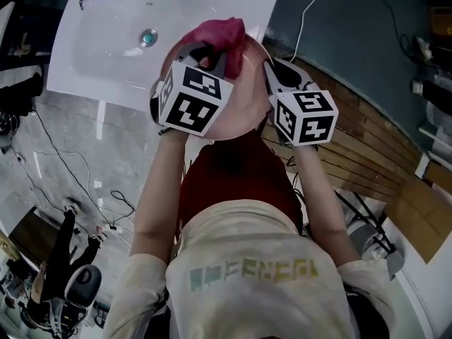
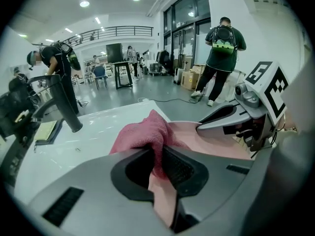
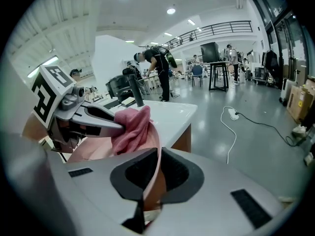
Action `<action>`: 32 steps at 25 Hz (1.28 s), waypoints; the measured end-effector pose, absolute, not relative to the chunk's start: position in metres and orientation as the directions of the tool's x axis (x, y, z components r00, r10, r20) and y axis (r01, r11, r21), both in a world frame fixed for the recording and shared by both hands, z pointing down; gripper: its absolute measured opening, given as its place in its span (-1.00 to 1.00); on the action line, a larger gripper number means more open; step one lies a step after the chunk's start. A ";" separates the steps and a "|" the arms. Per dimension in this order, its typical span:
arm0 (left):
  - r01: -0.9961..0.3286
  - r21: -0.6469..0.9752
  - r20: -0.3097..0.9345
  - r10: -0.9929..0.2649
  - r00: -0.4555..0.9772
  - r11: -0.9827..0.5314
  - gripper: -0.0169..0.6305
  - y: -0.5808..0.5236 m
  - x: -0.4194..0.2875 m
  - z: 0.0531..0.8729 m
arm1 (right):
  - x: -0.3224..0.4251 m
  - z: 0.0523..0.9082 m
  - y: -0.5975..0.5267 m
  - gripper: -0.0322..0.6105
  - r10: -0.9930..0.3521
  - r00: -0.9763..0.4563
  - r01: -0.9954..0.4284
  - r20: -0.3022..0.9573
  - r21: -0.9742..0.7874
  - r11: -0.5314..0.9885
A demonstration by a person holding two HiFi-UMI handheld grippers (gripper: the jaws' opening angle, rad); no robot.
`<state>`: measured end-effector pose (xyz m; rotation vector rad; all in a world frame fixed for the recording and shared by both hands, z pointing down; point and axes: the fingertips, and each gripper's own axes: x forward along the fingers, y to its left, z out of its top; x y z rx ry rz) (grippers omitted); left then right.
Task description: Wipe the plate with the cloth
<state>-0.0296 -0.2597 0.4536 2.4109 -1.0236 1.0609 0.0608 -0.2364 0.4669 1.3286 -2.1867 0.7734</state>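
Left gripper clamped tight on the red cloth, cloth against the pink plate; right gripper pinching the plate's rim, beside the white sink.

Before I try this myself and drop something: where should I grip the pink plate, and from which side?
Take the plate by its thin rim, coming edge-on from the right. The rim fits between the jaws of the right hand-held gripper, as it does here, leaving the face free for the cloth in the left hand-held gripper.
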 end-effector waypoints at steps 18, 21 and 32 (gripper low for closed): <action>-0.798 -0.115 0.780 -0.551 0.296 -0.591 -0.76 -0.229 -0.118 0.449 | 0.065 0.463 -0.225 -0.74 -0.657 -0.386 -0.918 0.647 -0.203 0.340; -0.808 -0.105 0.768 -0.563 0.304 -0.579 -0.76 -0.222 -0.128 0.439 | 0.062 0.464 -0.225 -0.74 -0.661 -0.377 -0.923 0.649 -0.200 0.330; -0.667 0.135 0.685 -0.418 0.597 -0.732 -0.76 -0.194 -0.030 0.408 | 0.064 0.462 -0.221 -0.74 -0.677 -0.361 -0.931 0.641 -0.203 0.304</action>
